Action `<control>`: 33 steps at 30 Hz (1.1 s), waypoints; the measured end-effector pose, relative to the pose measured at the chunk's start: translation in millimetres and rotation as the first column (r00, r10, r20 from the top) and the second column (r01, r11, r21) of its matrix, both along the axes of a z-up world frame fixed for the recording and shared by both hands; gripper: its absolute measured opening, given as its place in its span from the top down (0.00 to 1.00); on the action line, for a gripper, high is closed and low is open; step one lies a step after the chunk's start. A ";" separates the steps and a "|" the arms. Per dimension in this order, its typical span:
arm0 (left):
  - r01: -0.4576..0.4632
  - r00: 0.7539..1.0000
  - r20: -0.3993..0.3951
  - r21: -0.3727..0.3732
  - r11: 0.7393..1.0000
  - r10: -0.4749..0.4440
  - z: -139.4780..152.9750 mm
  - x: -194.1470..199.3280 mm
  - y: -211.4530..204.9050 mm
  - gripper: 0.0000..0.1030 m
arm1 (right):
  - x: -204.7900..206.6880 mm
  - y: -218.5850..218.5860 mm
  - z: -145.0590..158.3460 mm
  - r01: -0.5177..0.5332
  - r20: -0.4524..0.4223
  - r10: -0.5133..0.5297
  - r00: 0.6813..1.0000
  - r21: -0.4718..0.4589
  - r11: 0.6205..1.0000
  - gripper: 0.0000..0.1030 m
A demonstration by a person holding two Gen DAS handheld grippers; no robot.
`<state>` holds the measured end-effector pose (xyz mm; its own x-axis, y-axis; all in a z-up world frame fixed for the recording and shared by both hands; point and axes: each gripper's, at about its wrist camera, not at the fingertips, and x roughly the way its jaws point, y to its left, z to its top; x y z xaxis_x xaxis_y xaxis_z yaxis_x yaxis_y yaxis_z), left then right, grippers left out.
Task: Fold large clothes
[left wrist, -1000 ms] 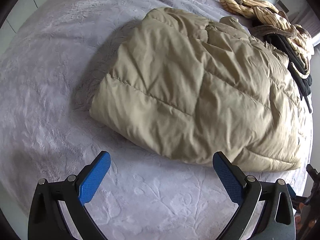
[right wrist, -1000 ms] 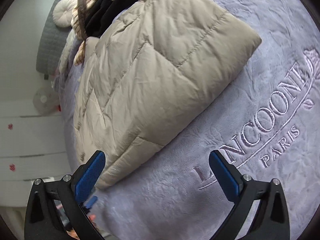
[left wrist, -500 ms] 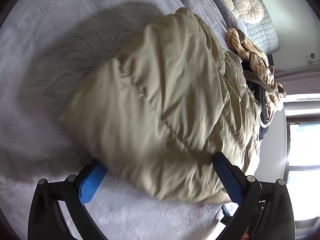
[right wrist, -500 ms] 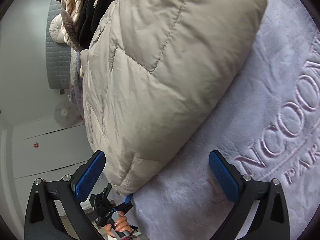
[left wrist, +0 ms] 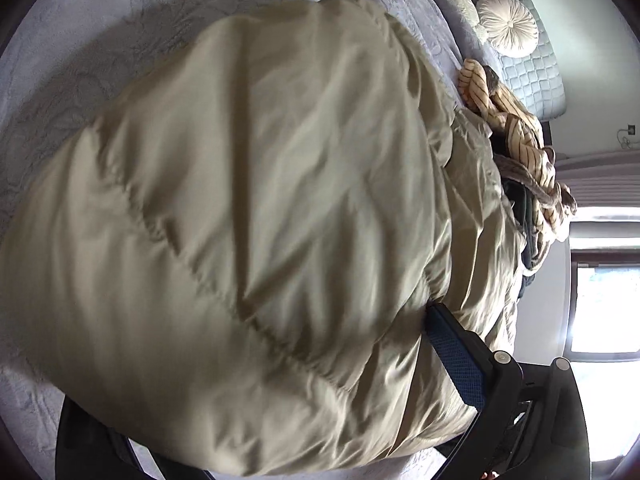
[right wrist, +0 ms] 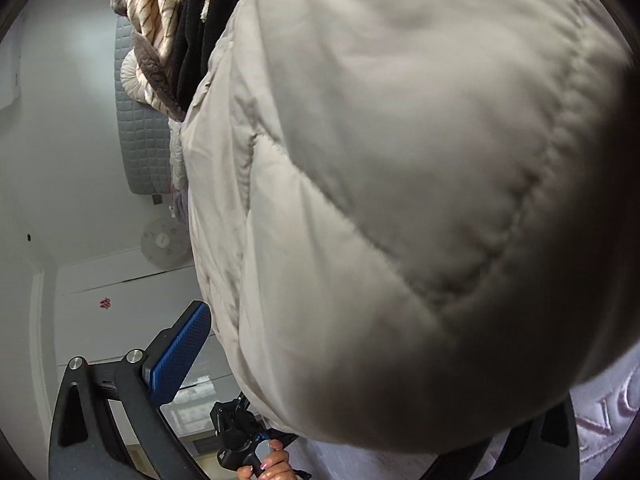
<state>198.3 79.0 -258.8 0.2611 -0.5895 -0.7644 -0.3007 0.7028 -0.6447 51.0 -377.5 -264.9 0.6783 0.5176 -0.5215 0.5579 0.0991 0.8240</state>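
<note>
Your left gripper (left wrist: 280,420) sits pressed into the near end of the folded beige puffer jacket (left wrist: 248,216), which bulges between its spread fingers; only one blue pad (left wrist: 454,354) shows, so whether it grips cannot be told. Your right gripper (right wrist: 352,412) meets the same jacket (right wrist: 400,184) from the other side, one blue pad (right wrist: 180,354) clear of the fabric, the other hidden, its grip likewise uncertain. The jacket lies on the grey embossed bedspread (left wrist: 100,36), with striped and black clothes (left wrist: 516,140) piled at its far end toward the headboard.
</note>
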 end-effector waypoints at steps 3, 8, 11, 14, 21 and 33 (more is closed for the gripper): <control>-0.006 1.000 0.009 0.015 1.000 0.006 4.5 0.7 -0.9 0.24 | -2.7 2.3 -1.3 0.017 -0.018 -0.016 1.000 0.014 1.000 0.01; 0.035 0.996 0.088 -0.011 0.999 -0.034 25.9 0.5 -1.4 0.78 | -18.2 1.0 -3.2 0.058 -0.072 -0.052 0.996 0.076 0.995 0.63; 0.081 0.986 0.146 0.011 0.997 -0.082 46.3 -4.2 -3.1 0.80 | -24.9 4.0 13.2 0.024 -0.019 -0.023 1.000 0.053 0.998 0.76; 0.110 0.978 0.176 0.004 0.994 -0.109 63.0 -14.0 0.1 0.80 | -36.5 6.7 30.6 -0.015 0.021 0.014 1.000 0.038 0.999 0.79; 0.207 0.966 0.154 0.015 0.978 -0.207 82.1 -64.1 10.4 0.81 | -100.3 20.0 52.7 -0.094 0.017 0.094 0.995 0.036 0.995 0.79; 0.346 0.938 -0.038 0.042 0.937 -0.345 36.2 -162.8 25.6 0.73 | -228.2 40.7 9.7 -0.092 -0.125 0.103 0.987 0.087 0.992 0.69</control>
